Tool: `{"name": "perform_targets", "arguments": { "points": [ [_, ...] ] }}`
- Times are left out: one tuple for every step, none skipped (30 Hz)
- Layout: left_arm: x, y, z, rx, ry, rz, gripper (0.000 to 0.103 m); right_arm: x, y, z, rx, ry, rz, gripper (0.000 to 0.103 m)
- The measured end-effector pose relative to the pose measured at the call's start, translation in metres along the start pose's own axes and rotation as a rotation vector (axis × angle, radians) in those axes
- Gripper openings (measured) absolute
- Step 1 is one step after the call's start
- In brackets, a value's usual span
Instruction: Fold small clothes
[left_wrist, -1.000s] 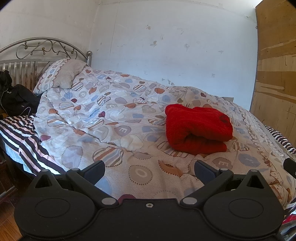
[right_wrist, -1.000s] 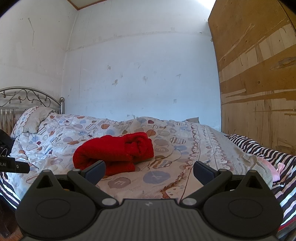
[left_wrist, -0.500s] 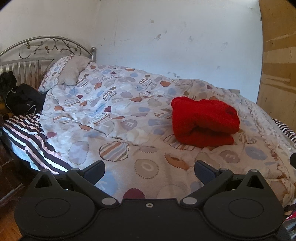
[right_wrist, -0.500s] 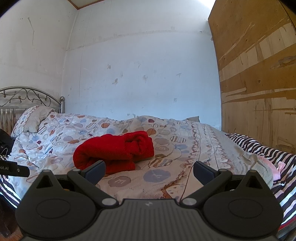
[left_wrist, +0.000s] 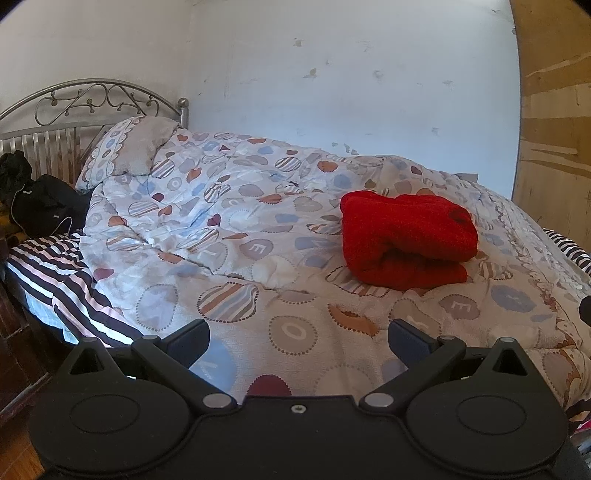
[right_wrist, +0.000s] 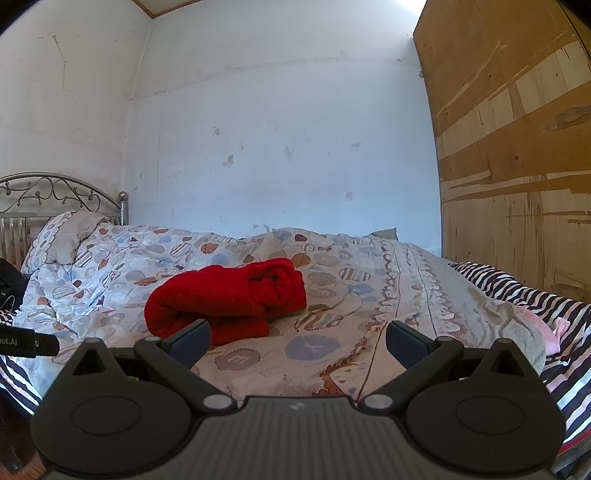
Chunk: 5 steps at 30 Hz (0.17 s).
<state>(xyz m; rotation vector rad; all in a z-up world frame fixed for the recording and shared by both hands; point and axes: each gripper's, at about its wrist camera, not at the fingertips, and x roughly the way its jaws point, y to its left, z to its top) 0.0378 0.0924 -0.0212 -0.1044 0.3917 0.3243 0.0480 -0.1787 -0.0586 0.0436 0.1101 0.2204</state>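
red knit garment (left_wrist: 406, 240) folded on quilt (left_wrist: 221, 229), long axis crosswise | 1 o'clock off left gripper (left_wrist: 299, 339), 11 o'clock off right gripper (right_wrist: 298, 341), which sits nearer | both wide open, empty

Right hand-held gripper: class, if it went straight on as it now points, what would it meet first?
Probably the patterned quilt just ahead of the open right hand-held gripper; the folded red knitted garment lies left of that line. Depth is unclear.

One folded red garment (left_wrist: 406, 240), one quilt (left_wrist: 229, 236), one pillow (left_wrist: 129, 151), two grippers, left (left_wrist: 298, 338) and right (right_wrist: 297, 339), one black bag (left_wrist: 44, 206)
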Motion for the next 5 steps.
{"name": "perform_targets", "arguments": {
  "points": [
    [-0.0004,-0.0001,-0.0002,0.0,0.0,0.0,0.102,-0.0006,0.0005,-0.0005,0.0,0.0,0.0,0.103],
    [-0.0004,-0.0002,-0.0002,-0.001,0.0,0.0,0.102,0.0,0.0,0.0,0.0,0.0,0.0,0.103],
    [-0.0001,-0.0001,0.0,-0.001,0.0,0.0,0.102,0.0,0.0,0.0001,0.0,0.0,0.0,0.103],
    [-0.0002,-0.0002,-0.0001,-0.001,0.0,0.001,0.102,-0.0005,0.0003,-0.0003,0.001,0.001,0.0,0.103],
    [-0.0004,-0.0003,-0.0002,0.0,0.001,0.0,0.102,0.0001,0.0,0.0001,0.0,0.001,0.0,0.103]
  ]
}}
